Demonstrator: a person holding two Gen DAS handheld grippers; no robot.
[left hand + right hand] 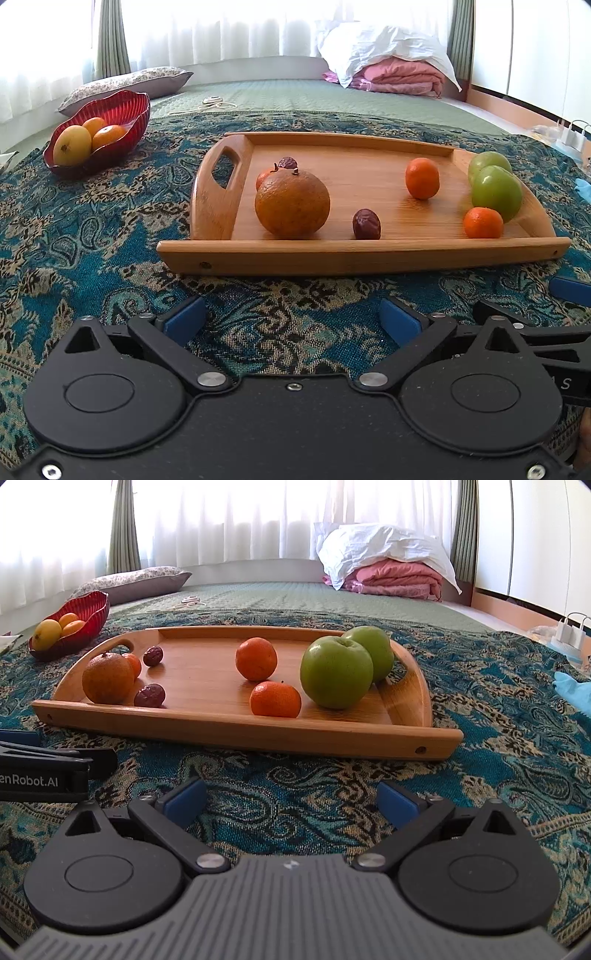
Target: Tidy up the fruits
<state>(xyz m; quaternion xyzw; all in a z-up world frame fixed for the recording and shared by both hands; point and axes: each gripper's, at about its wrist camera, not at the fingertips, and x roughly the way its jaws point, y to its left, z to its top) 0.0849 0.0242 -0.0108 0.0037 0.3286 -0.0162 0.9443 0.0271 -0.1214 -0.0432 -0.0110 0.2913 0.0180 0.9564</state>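
Observation:
A wooden tray [354,254] [258,734] lies on the patterned cloth. It holds a large orange-brown pomegranate [291,203] [108,678], small tangerines [422,178] [275,699], two green apples [496,192] [336,672] and two dark red dates [366,224] [149,695]. A red glass bowl [122,110] [94,607] at the far left holds a yellow mango [72,145] and oranges. My left gripper [293,317] is open and empty in front of the tray. My right gripper [291,797] is open and empty, also short of the tray.
The patterned blue cloth [92,240] covers a green bed mat [295,96]. A pillow [125,85] lies at the back left, folded pink and white bedding [391,62] at the back right. The left gripper's body [44,771] shows at the right wrist view's left edge.

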